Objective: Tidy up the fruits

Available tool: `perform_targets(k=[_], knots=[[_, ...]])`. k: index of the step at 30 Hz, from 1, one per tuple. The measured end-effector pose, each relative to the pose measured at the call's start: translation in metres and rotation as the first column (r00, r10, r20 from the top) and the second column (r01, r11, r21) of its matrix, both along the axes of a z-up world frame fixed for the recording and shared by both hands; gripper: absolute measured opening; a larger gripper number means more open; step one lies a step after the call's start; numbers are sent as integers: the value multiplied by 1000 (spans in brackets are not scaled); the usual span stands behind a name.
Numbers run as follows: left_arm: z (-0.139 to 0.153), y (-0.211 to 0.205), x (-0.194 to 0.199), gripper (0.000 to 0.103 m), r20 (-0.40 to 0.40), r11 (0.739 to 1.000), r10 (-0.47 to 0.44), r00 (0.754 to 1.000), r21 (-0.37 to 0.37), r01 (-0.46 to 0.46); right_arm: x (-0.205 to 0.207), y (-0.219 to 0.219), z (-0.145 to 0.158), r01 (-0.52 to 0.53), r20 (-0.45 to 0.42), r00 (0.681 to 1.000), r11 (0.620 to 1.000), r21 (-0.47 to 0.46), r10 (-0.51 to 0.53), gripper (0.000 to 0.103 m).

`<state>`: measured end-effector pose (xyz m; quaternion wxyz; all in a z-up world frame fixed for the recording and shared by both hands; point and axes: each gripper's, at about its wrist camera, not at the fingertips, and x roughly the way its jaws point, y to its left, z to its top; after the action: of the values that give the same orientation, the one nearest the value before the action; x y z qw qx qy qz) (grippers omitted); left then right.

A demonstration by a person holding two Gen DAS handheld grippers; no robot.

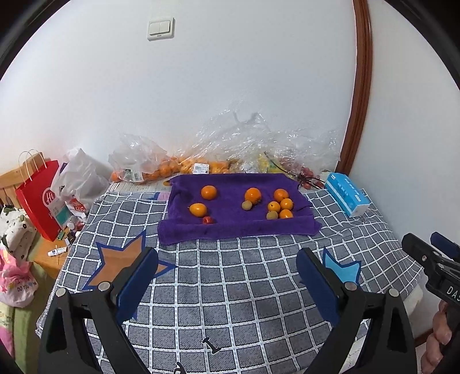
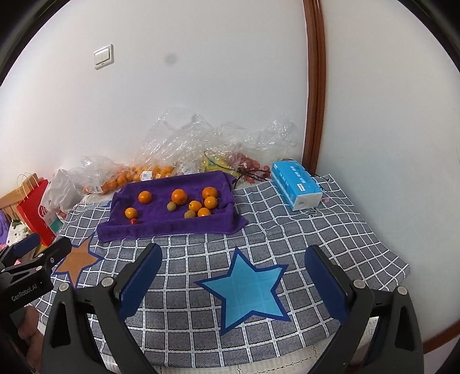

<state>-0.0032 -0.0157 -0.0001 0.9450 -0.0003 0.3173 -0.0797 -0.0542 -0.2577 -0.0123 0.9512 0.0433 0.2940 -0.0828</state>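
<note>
Purple towel (image 1: 238,213) is cradling the fruits (image 1: 280,205) at 12 o'clock, keeping them from rolling.
Left gripper (image 1: 227,276) and right gripper (image 2: 233,273) are hovering near, jaws gaping and empty, awaiting a pick.

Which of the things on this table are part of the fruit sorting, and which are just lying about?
Part of the job: oranges, two small greenish fruits, small red fruit, purple towel, both open grippers, left and right.

Lying about: tissue box, red paper bag, plastic bags of fruit, wall switch.
</note>
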Motion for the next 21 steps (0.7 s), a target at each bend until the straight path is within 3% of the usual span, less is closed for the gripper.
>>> perform_targets(k=[21], knots=[[2, -5, -3, 98, 8, 1000, -11, 1000, 14, 11, -2, 0, -2, -8, -10, 1000, 1000, -2, 8, 98]])
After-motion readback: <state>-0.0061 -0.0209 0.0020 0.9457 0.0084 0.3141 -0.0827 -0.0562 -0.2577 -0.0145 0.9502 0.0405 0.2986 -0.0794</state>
